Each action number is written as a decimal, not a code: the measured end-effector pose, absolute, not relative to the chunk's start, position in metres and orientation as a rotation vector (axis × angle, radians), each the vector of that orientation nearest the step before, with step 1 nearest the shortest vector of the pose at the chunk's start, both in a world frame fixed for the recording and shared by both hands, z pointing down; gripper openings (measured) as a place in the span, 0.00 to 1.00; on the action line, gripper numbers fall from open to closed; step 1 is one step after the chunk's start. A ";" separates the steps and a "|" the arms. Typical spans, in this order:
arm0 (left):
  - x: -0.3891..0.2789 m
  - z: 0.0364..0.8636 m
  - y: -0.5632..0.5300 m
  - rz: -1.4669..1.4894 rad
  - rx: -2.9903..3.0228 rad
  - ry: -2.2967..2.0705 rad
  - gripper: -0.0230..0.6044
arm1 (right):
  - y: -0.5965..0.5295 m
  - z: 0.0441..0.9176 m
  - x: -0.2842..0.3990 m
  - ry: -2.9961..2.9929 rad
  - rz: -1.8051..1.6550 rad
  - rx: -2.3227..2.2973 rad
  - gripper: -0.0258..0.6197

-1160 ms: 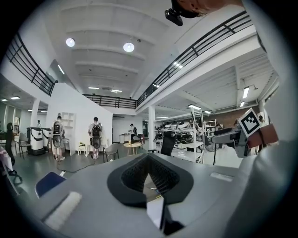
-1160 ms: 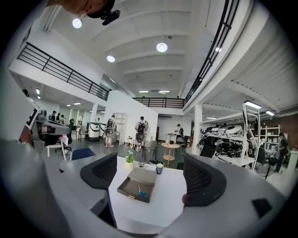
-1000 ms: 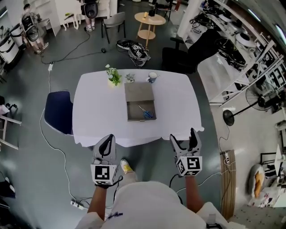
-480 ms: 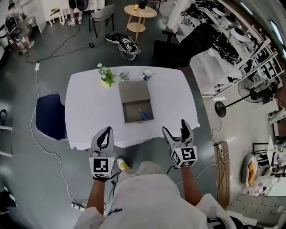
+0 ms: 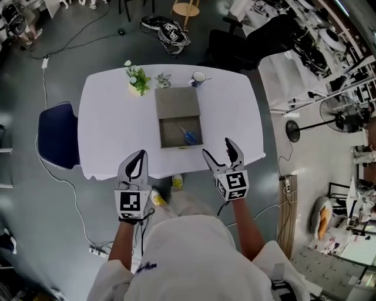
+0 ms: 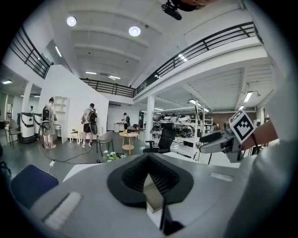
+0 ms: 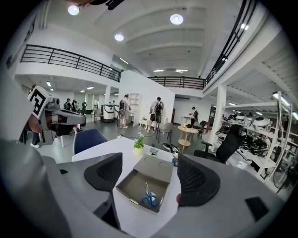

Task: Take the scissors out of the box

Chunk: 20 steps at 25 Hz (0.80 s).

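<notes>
Nearest the camera are the person's two forearms, each carrying a marker cube. The left hand-held gripper [image 5: 140, 156] has its jaws brought together at the tips, so the black pads form a closed loop with nothing caught in it. The right hand-held gripper [image 5: 217, 148] has its jaws well apart and closing. Its own view shows no thing between the pads, only the box and scissors farther off, seen through the gap. In the head view both sets of tips lie over the near edge of the counter [image 5: 111, 129], which is covered in a white cloth. The left one is toward the near left part and the right one just beside the box's near right corner.

The grey box [image 5: 169, 134] sits near the middle of the counter, its open tray toward the person. The scissors [image 5: 189, 136], with blue handles, lie inside the tray at its right side, blades pointing away from the person. No gripper touches them. The flat grey lid [image 5: 176, 103] lies just behind the tray.

Along the far edge stand a small potted plant [image 5: 138, 79], a smaller green ornament [image 5: 163, 79] and a cup [image 5: 198, 77]. A blue chair [image 5: 56, 136] is drawn up at the counter's left side. Beyond are a black office chair [image 5: 235, 47], bags on the grey floor [image 5: 171, 32] and a round wooden table [image 5: 187, 9]
</notes>
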State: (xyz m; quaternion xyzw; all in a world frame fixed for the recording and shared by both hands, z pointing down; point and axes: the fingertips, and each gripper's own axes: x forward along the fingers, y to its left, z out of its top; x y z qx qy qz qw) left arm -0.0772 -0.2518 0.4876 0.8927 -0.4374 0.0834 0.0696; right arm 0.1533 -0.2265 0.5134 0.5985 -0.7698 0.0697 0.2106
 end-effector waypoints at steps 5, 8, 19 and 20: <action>-0.055 0.478 -0.270 0.288 2.686 -1.355 0.04 | -0.256 0.549 0.159 -2.150 0.233 1.515 0.59; -0.043 0.479 -0.278 0.305 2.667 -1.350 0.04 | -0.270 0.579 0.165 -2.127 0.262 1.417 0.56; -0.021 0.520 -0.309 0.373 2.636 -1.334 0.04 | -0.315 0.673 0.164 -2.038 0.378 1.208 0.48; -0.020 0.525 -0.311 0.385 2.631 -1.330 0.04 | -0.318 0.681 0.163 -2.030 0.384 1.191 0.47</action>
